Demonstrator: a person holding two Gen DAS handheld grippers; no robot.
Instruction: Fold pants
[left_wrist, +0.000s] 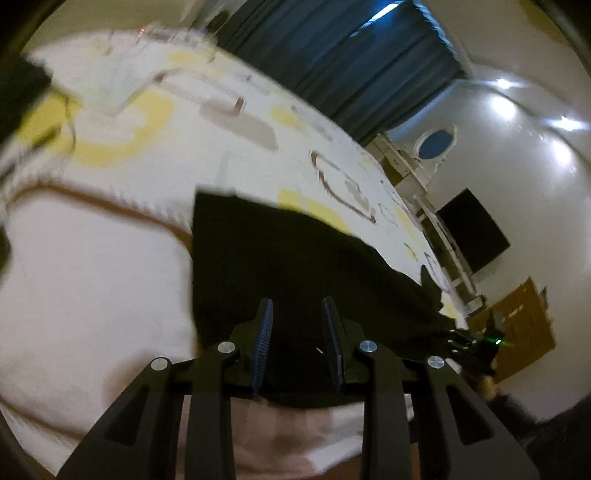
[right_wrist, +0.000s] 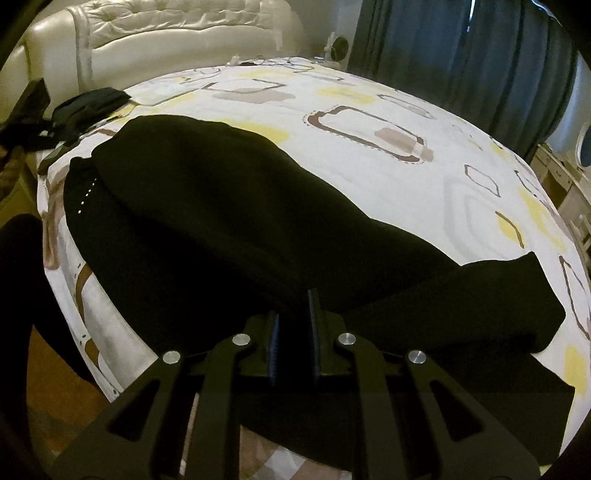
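Note:
Black pants (right_wrist: 221, 206) lie spread across the patterned bed sheet (right_wrist: 406, 177), waist end toward the left, one leg bent off to the right (right_wrist: 498, 302). My right gripper (right_wrist: 293, 314) sits at the pants' near edge with black fabric bunched between its narrowly spaced fingers. In the blurred left wrist view the pants (left_wrist: 295, 258) lie under my left gripper (left_wrist: 297, 314), whose blue-padded fingers (left_wrist: 264, 332) stand apart over the cloth. The right gripper (left_wrist: 480, 343) shows at the pants' far end.
A cream tufted headboard (right_wrist: 177, 33) stands behind the bed. A dark bundle of clothing (right_wrist: 88, 107) lies at the bed's left edge. Blue curtains (right_wrist: 461, 62) hang at the right. White furniture (left_wrist: 424, 173) and a dark screen (left_wrist: 472, 229) stand past the bed.

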